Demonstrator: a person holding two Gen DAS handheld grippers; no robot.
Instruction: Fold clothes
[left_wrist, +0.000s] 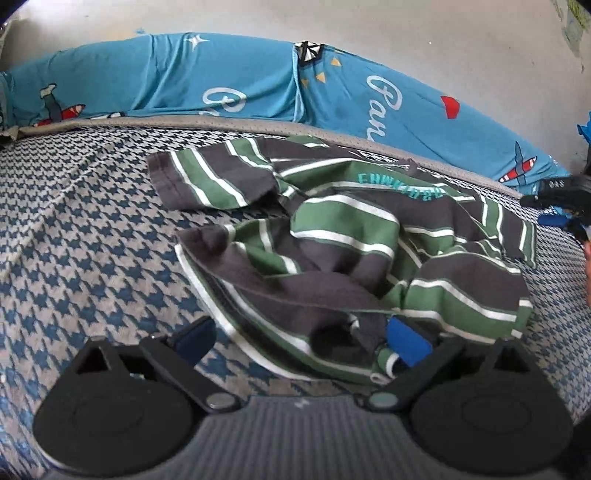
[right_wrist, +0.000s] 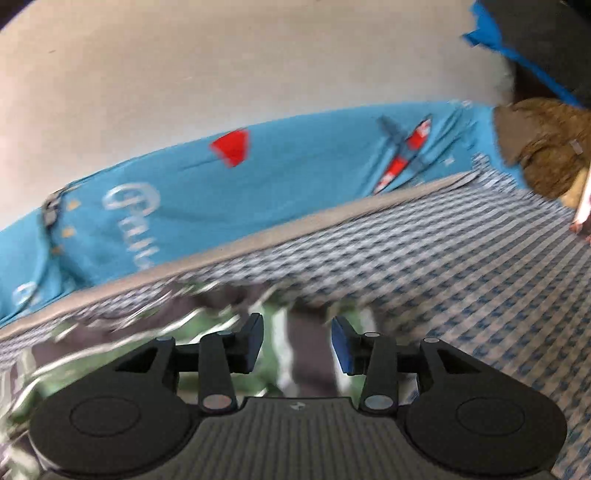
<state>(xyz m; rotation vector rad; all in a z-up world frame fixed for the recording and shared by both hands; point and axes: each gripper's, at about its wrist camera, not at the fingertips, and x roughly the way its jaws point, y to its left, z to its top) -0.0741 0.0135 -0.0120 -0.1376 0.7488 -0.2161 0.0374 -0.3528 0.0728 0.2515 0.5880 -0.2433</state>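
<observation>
A crumpled shirt (left_wrist: 343, 243) with green, grey and white stripes lies on the blue-and-grey houndstooth bed cover (left_wrist: 92, 258). My left gripper (left_wrist: 301, 341) is open wide over the shirt's near hem. Its right pad (left_wrist: 406, 341) touches the cloth, while its left pad (left_wrist: 195, 338) is over the bare cover. At the far right edge of the left wrist view, my right gripper (left_wrist: 561, 206) sits beside the shirt's far side. In the blurred right wrist view, the right gripper (right_wrist: 299, 343) is open just above the shirt (right_wrist: 295, 354), with nothing clamped.
A long blue cushion (left_wrist: 221, 81) printed with aeroplanes and white lettering lines the far edge of the bed against a pale wall (right_wrist: 221, 74). A brown bundle of cloth (right_wrist: 546, 147) lies at the right end of the bed, under a dark object with blue trim (right_wrist: 535, 40).
</observation>
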